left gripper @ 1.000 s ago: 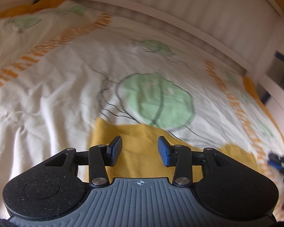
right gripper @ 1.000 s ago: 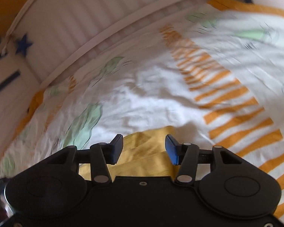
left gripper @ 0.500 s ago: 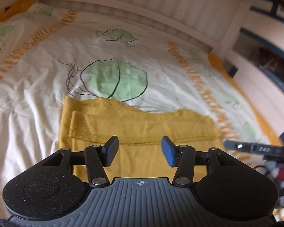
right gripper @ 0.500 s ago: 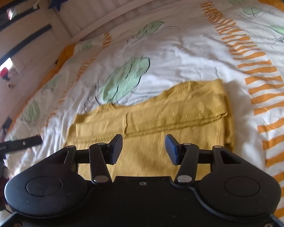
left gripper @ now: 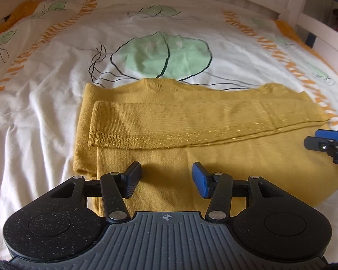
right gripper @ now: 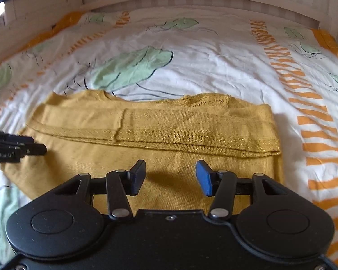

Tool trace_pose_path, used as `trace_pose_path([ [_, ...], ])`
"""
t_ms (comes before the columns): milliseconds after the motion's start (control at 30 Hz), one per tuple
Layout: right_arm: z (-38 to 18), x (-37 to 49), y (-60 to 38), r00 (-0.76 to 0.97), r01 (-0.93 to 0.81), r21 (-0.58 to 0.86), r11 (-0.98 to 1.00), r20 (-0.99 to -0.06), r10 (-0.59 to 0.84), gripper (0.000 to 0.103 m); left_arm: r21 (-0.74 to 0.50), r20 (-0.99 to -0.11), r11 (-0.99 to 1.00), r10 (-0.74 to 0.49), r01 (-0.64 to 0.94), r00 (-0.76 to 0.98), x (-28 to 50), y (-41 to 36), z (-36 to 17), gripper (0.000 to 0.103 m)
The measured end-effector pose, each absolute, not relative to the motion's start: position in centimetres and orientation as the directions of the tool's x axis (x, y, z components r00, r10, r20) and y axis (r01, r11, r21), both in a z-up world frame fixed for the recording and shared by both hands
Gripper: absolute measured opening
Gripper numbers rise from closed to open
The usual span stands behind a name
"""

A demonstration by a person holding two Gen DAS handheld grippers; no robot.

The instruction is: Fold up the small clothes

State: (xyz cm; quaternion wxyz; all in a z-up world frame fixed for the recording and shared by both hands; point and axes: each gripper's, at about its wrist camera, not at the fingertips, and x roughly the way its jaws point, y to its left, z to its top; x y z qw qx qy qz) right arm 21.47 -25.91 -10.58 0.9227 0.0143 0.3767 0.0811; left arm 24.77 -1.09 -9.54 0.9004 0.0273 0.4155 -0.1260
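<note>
A white duvet printed with green leaves and orange stripes (left gripper: pixel 45 117) carries the mustard-yellow knitted garment (left gripper: pixel 191 153), its sleeves folded across. The left gripper (left gripper: pixel 166 180) and right gripper (right gripper: pixel 170 176) hover above it, fingers spread, empty. A shallow pinch could snag only the top layer and drag the fold crooked.

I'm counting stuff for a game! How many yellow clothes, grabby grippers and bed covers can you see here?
Yellow knitted garment: 1
Hand-held grippers: 2, the left hand-held gripper and the right hand-held gripper, both open and empty
Patterned bed cover: 1
Total: 4
</note>
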Motion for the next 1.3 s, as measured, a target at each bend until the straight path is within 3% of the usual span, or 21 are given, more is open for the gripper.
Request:
trace_pose_path([
  [267,-11.1,24.5,-25.5,0.709,-0.121,0.062,0.991,-0.693,0.129,0.060,-0.039,-0.758,0.959,-0.212,0.281,0.617,28.1,-1.6,-9.5,0.049],
  [633,-9.7,29.7,-27.6,0.735,-0.030,0.107,0.994,-0.671,0.094,0.060,-0.086,-0.740,0.978,-0.192,0.192,0.645,33.9,-0.1,-7.4,0.049],
  [1133,-10.1,28.1,-27.6,0.709,-0.044,0.143,0.989,-0.693,0.132,0.060,-0.152,-0.766,0.968,-0.244,0.201,0.595,31.3,0.6,-7.6,0.049],
  [1300,-11.0,26.9,-27.0,0.693,-0.065,0.119,0.991,-0.709,0.130,0.067,-0.141,-0.788,0.970,-0.232,0.199,0.570,29.7,0.4,-9.3,0.049],
])
